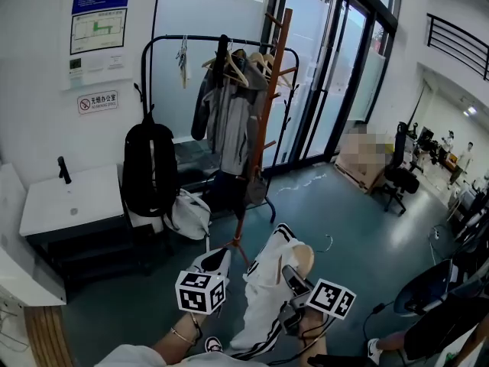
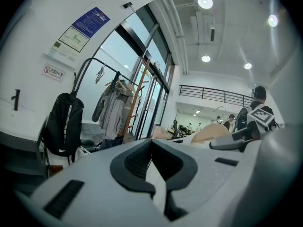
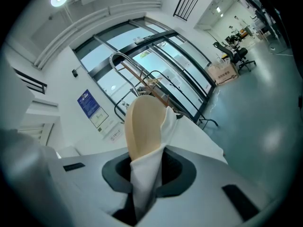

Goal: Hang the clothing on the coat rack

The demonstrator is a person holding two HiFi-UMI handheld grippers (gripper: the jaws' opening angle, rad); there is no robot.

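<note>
Two tongs: right tongs [image 3: 147, 163] clamp one white garment [image 1: 263, 297] with its wooden hanger [image 3: 142, 124]; left tongs [image 2: 151, 143] are closed together, empty. One black rail [image 1: 191, 38] carries jackets [image 1: 229, 121] and one backpack [image 1: 149, 167].

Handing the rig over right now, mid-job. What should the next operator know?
Left hand-held gripper: shut on the white garment.
Right hand-held gripper: shut on that garment's cloth and its wooden hanger.
Coat rack: ahead by the glass doors, not yet reached.
Done: garment lifted. Left: carry it over, hang it.
</note>
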